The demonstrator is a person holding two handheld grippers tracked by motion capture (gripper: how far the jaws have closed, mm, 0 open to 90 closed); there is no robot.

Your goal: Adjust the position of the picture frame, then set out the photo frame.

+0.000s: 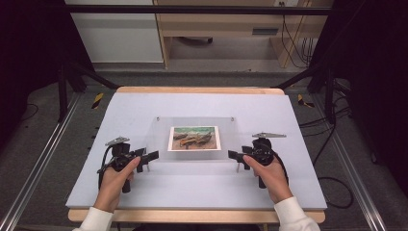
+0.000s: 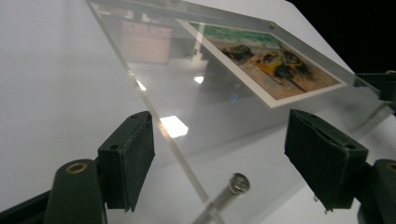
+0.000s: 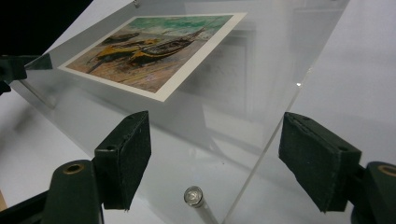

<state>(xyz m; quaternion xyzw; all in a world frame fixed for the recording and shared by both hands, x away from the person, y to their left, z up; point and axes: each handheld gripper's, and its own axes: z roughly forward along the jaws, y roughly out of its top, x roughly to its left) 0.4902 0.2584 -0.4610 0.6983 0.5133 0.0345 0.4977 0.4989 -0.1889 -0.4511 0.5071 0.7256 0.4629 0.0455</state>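
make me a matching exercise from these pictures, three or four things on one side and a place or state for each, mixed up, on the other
Things:
1. left gripper
2. right gripper
3. boat picture
4. metal standoff

Places or states:
a. sandwiched inside the clear acrylic frame
b. open at the frame's right edge in the high view
c. silver peg at the frame's near corner, between the right gripper's jaws
d. open at the frame's left edge in the high view

Pairs: 1-d, 2-b, 3-a, 4-c
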